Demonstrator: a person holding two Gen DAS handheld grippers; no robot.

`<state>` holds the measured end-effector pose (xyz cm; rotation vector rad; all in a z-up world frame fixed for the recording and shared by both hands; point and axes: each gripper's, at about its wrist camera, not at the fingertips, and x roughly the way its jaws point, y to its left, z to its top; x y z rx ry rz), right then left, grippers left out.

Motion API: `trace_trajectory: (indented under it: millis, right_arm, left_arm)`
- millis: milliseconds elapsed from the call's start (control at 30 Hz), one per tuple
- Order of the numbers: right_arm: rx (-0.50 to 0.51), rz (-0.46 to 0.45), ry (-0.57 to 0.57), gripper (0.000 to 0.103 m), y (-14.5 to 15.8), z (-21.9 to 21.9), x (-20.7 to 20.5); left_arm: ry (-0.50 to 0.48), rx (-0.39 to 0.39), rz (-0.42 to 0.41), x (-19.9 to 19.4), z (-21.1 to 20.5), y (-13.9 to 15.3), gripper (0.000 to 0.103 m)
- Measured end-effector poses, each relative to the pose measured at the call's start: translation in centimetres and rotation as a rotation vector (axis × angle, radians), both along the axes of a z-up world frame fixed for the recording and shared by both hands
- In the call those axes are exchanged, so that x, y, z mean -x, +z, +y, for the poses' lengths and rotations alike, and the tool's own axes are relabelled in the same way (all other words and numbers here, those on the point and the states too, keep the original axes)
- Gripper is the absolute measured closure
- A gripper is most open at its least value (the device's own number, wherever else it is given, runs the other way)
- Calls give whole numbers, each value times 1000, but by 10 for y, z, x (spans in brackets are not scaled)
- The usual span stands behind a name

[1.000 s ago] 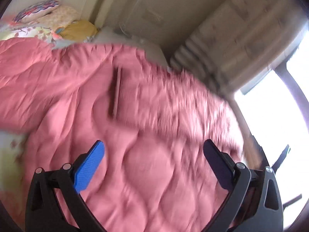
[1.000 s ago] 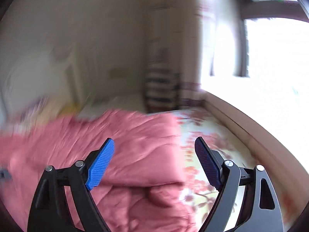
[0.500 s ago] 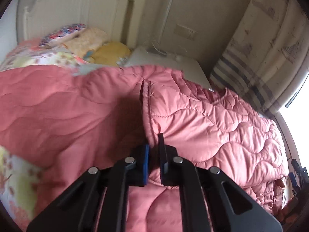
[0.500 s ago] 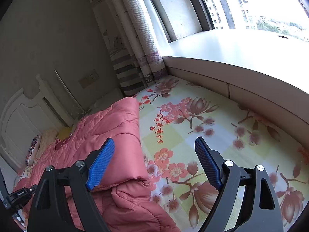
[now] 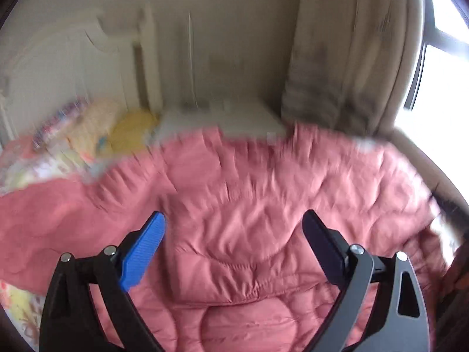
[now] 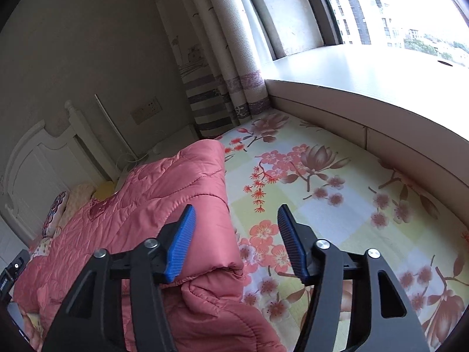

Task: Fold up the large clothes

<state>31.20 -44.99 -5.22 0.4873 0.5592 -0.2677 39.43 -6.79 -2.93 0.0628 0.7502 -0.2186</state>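
Tools both empty: left tool wide open above pink quilted coat, right tool half-open.

I see large salmon-pink quilted padded garment lying spread on floral bed sheet, wavy stitch lines across surface. Near end folded over itself, two layers thick, puffy rounded edge. Left-camera view blurred; fine detail unclear.

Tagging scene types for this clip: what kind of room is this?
A bedroom, almost certainly. A pink quilted coat lies on a bed with a floral sheet, a white headboard with pillows stands at the far end, and striped curtains hang beside a window ledge.
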Motion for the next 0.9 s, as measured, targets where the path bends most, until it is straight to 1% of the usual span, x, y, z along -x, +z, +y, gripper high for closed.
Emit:
trace_trajectory:
  millis: [33,67,100,133,200,267,300,333,367,400,433,467,500,533,567,600,667,733,800,833,867,900]
  right_arm:
    - [7,-5,3,54,0,1,0]
    - [13,-11,6,57,1,2,1]
    - [25,-12,9,60,3,4,1]
    - [37,-5,16,60,4,6,0]
    - [79,16,32,63,11,14,-4]
    - [145,19,66,63,21,24,-11]
    - [192,22,73,63,28,30,-16]
    - [227,26,84,63,32,33,-22]
    - [237,50,92,63,32,34,-29]
    - [235,140,122,63,25,34,-45]
    - [212,233,175,63,11,33,-58]
    - [188,346,236,63,-9,32,-73]
    - [220,367,248,63,-15,31,-77]
    - [248,364,250,62,-12,30,-77]
    - [249,371,257,62,-6,29,-78]
    - [240,360,251,62,2,26,-78]
    - [258,282,217,62,27,21,-83]
    - [286,234,197,62,43,22,-94]
    - [329,207,230,62,45,27,-113]
    - [358,283,265,61,31,30,-131]
    - [321,432,311,61,7,29,-150]
    - [279,501,321,61,-8,25,-157]
  left_arm:
    - [4,12,76,-12,2,-20,20]
    - [-9,40,142,-20,7,-39,23]
    - [-16,51,137,-19,11,-43,20]
    - [-28,67,121,-19,14,-38,19]
    - [-37,54,130,-23,10,-41,12]
    - [-43,32,129,-30,1,-43,7]
    - [-45,28,131,-23,6,-40,6]
    - [-47,29,132,-24,5,-40,6]
    - [-50,35,131,-18,5,-42,5]
    - [-51,46,133,-21,5,-43,3]
    - [-54,53,133,-17,9,-41,3]
    - [-58,60,134,-13,11,-41,2]
    - [-57,61,134,-12,12,-41,2]
    - [-56,55,133,-11,12,-41,2]
    - [-53,44,133,-11,10,-41,2]
    - [-51,37,133,-11,10,-41,2]
    - [-49,29,133,-11,9,-41,2]
    - [-50,33,133,-11,9,-41,2]
    - [-50,40,134,-11,10,-41,2]
    - [-49,40,134,-11,10,-41,2]
    - [-50,41,133,-11,10,-41,2]
    - [-50,41,133,-11,10,-41,2]
